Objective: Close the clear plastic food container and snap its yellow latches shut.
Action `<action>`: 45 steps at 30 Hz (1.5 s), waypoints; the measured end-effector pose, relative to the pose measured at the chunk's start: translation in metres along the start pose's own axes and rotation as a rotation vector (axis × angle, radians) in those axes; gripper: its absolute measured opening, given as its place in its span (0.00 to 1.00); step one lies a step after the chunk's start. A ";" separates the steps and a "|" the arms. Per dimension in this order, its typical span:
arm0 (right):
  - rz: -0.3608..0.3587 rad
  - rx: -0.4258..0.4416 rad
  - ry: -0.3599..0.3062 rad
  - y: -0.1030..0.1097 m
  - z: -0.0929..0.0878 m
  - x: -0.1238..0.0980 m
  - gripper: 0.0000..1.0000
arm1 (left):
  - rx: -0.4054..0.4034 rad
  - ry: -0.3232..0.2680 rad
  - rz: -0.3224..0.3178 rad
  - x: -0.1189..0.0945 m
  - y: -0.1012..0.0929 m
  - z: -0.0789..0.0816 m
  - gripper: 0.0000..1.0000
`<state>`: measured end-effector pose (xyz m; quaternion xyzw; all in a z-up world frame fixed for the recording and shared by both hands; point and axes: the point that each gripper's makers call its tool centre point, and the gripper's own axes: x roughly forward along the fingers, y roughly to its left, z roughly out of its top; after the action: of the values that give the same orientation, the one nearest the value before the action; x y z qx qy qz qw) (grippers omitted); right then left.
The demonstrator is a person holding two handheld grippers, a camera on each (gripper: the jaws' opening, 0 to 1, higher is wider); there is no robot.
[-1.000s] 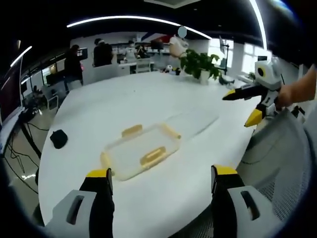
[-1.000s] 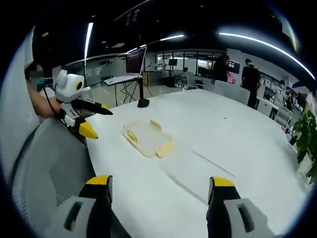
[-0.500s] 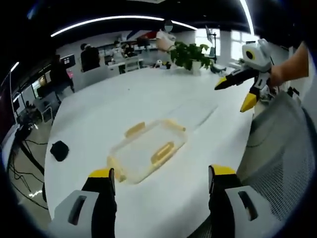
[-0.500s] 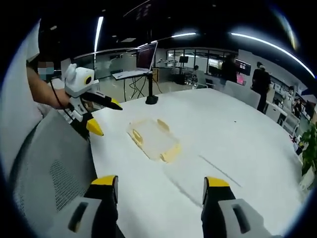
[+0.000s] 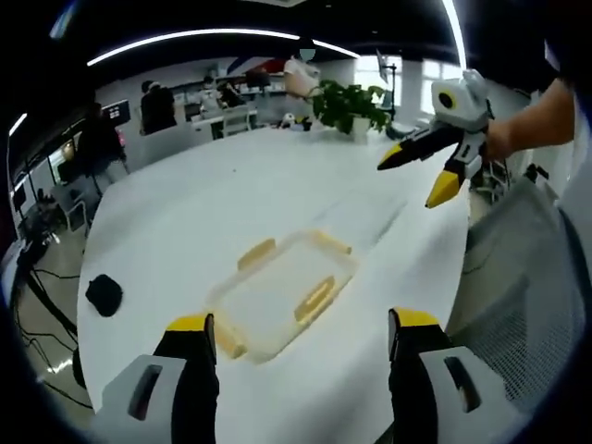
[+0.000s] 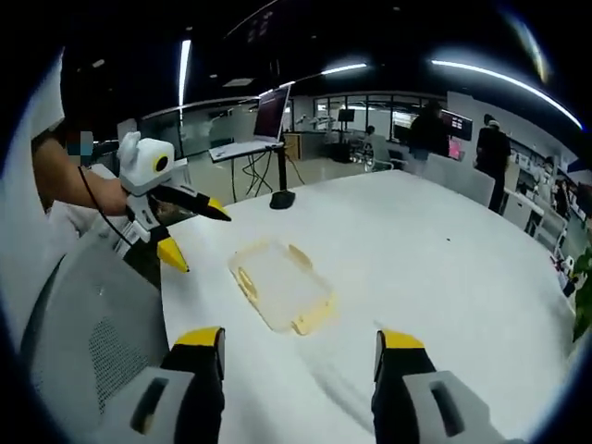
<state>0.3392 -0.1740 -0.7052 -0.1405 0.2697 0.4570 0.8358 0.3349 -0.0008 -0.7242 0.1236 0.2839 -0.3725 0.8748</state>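
Clear plastic with yellow latches marks the food container (image 5: 282,294), which lies flat on the white round surface (image 5: 185,222), near its near edge. In the left gripper view it sits just beyond the left claw (image 5: 301,326), whose two yellow-tipped jaws stand spread wide apart and hold nothing. One yellow latch (image 5: 314,298) shows on the container's near long side, another (image 5: 256,253) on its far side, and more yellow at the left end.

In the same view the right claw (image 5: 416,171) hangs in the air to the right, above the surface edge, held by a hand (image 5: 504,139); its jaws are parted and empty. A black object (image 5: 104,294) lies at the far left of the surface, well apart from the container. A potted plant (image 5: 350,104) stands at the far side, and people stand beyond it.

In the right gripper view the container (image 6: 280,287) lies ahead of the right claw (image 6: 301,340), jaws spread and empty. The left claw (image 6: 194,231) hovers left of the container, jaws parted. A monitor on a stand (image 6: 276,120) rises at the far left. A grey mesh chair back (image 6: 88,324) sits near left.
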 end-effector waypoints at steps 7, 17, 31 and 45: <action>0.026 -0.031 0.016 -0.001 0.007 0.010 0.61 | 0.064 0.048 -0.022 0.003 0.006 -0.006 0.73; 0.055 -0.094 0.054 -0.006 0.013 0.023 0.60 | 0.124 0.094 -0.057 0.008 0.014 -0.013 0.72; 0.132 -0.175 0.148 -0.007 0.005 0.041 0.57 | 0.164 0.158 -0.097 0.014 0.035 -0.023 0.69; 0.191 -0.284 0.240 -0.011 -0.005 0.056 0.55 | 0.241 0.216 -0.110 0.024 0.052 -0.028 0.69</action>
<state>0.3715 -0.1439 -0.7416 -0.2842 0.3124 0.5476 0.7223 0.3740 0.0332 -0.7605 0.2515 0.3359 -0.4357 0.7963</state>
